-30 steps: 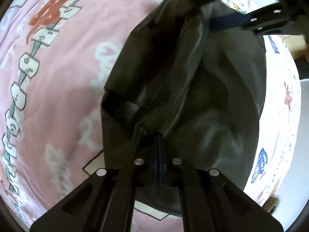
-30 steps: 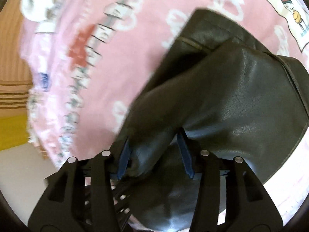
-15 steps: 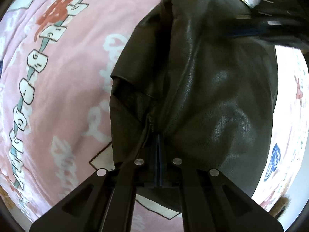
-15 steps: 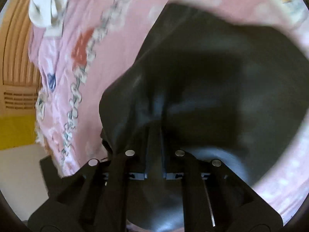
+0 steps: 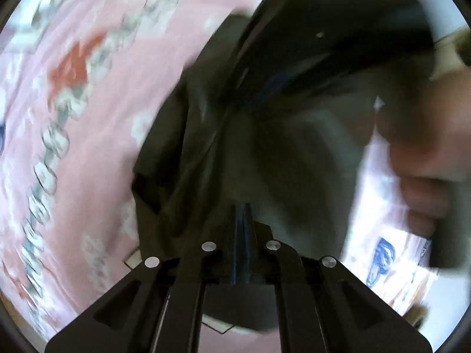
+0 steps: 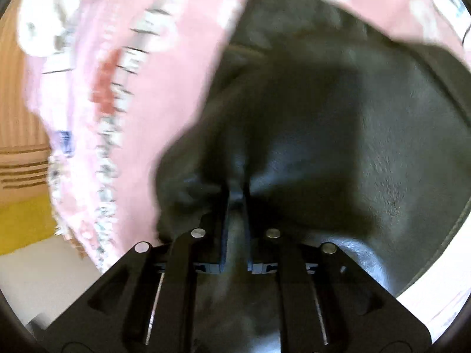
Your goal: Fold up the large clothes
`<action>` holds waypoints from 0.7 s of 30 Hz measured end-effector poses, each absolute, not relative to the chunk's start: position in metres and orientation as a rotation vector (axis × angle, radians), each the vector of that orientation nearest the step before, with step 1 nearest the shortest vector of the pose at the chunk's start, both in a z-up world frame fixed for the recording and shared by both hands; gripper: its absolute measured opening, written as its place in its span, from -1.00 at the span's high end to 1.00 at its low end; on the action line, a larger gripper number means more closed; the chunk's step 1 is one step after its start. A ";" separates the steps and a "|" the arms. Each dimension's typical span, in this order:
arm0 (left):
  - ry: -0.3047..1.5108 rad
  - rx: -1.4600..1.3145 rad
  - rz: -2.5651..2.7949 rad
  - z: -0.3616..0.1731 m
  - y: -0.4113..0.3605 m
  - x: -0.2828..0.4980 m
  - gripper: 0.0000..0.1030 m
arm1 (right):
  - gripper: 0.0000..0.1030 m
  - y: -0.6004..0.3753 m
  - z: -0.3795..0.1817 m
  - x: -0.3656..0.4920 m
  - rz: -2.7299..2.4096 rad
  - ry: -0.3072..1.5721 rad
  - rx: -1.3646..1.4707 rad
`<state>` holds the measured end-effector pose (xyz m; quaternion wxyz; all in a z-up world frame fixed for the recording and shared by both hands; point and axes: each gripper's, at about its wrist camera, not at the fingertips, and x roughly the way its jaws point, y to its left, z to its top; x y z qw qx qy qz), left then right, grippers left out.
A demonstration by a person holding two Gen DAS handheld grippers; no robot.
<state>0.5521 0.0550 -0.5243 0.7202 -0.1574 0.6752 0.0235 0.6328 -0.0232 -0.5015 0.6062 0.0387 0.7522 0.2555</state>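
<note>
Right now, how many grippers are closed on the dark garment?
2. The left gripper pinches the dark garment at its near edge; the right gripper pinches a fold of it over the pink blanket.

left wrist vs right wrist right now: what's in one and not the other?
Left wrist only: the person's hand at right, blurred, and the right gripper's dark body reaching in from upper right.
Right wrist only: a wooden slatted panel, a yellow surface below it, and white cloth at upper left.
Both: the dark leather-like garment on the pink printed blanket, with the left gripper and right gripper each having jaws shut on a pinch of it.
</note>
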 end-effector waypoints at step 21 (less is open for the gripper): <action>1.431 -0.216 0.210 -0.539 0.042 0.494 0.89 | 0.77 -0.040 -0.465 0.624 0.682 1.564 0.147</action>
